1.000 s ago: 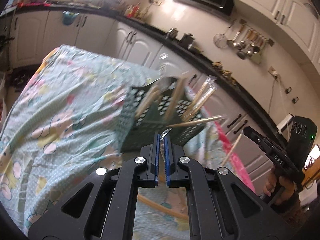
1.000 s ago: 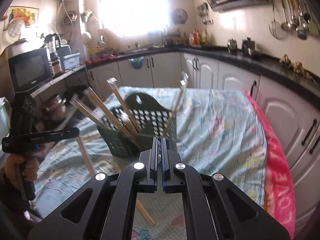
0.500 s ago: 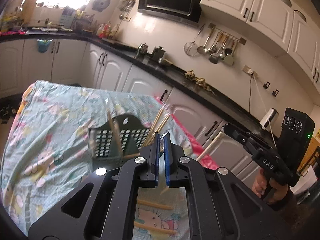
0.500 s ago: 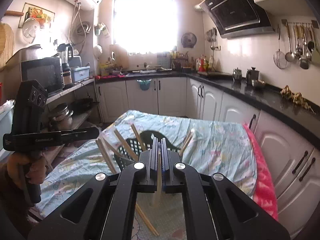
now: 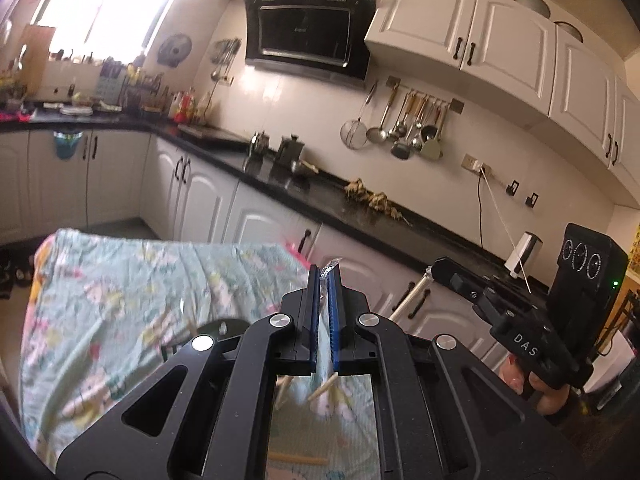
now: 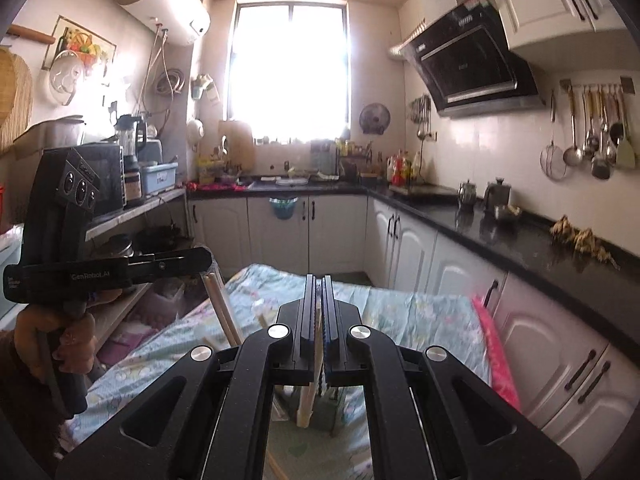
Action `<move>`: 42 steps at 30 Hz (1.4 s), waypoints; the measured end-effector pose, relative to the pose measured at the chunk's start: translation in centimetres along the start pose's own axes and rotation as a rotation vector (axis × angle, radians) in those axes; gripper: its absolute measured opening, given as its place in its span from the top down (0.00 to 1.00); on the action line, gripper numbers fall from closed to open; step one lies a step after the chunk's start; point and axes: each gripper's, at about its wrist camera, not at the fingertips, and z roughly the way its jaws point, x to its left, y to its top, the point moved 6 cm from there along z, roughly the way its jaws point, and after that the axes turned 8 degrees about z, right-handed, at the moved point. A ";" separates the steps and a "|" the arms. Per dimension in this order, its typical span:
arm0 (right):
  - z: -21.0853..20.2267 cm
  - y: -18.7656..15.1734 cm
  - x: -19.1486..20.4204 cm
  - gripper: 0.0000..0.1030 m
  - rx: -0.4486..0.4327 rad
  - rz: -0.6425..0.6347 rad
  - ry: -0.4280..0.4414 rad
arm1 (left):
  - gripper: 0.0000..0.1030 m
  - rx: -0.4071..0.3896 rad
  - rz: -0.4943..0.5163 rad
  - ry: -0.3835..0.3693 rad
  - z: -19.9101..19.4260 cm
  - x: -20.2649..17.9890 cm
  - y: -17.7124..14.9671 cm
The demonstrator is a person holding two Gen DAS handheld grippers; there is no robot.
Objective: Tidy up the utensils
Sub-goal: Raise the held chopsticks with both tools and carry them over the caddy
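Note:
My left gripper (image 5: 324,276) is shut on a wrapped pair of chopsticks (image 5: 325,387); the clear wrapper tip pokes out above the pads and the sticks hang down below. My right gripper (image 6: 316,280) is shut on another wrapped pair of chopsticks (image 6: 308,402) that hangs below the jaws. Both are raised high above the table. The dark green basket (image 5: 218,326) is mostly hidden behind the left gripper's body. From the right wrist I see the left gripper (image 6: 200,260) holding its chopsticks (image 6: 224,312). From the left wrist I see the right gripper (image 5: 440,266).
The table wears a light green cartoon cloth (image 5: 120,292) with a pink edge (image 6: 494,356). Loose chopsticks (image 5: 296,459) lie on the cloth below. A black counter (image 6: 520,240) with white cabinets runs along the right, close to the table. Shelves (image 6: 132,216) stand at the left.
Both grippers have risen and tilted upward, away from the basket, each still clamped on its chopsticks. The basket has dropped almost out of sight beneath them.

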 end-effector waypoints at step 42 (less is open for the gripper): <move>10.9 2.0 -1.5 0.97 0.024 -0.002 -0.034 | 0.98 0.047 -0.015 0.126 6.5 5.5 0.0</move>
